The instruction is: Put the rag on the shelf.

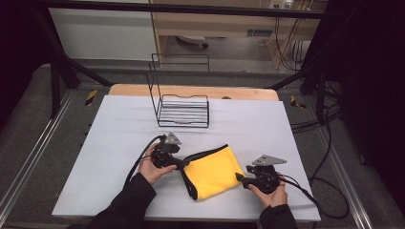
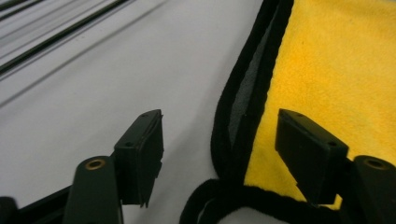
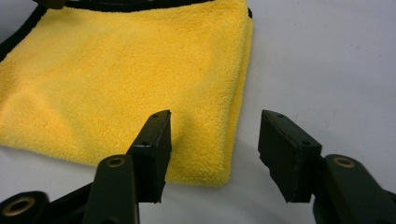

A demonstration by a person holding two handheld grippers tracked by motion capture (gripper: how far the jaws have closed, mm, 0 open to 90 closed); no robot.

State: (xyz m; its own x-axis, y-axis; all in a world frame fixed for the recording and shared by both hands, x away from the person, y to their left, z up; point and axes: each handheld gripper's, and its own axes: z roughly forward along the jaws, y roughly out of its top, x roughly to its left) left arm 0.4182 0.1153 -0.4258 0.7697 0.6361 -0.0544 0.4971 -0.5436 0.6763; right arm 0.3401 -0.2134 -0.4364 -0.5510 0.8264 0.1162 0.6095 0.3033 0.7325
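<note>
A folded yellow cloth [image 1: 211,171] with a black hem lies on the white table cover [image 1: 119,133], near the front edge. My left gripper [image 1: 180,163] is at the cloth's left corner. Its jaws stand open, one on each side of the black hem [image 2: 240,107], and the yellow cloth [image 2: 336,70] runs off to the right. My right gripper [image 1: 239,178] is at the cloth's right side, also open. Its jaws straddle the folded corner of the cloth [image 3: 140,79] without closing on it.
A black wire rack [image 1: 181,102] stands behind the cloth near the table's middle back. A wooden board edge [image 1: 191,90] shows beyond the cover. Cables [image 1: 329,191] trail off the right side. Metal frame bars run along both sides.
</note>
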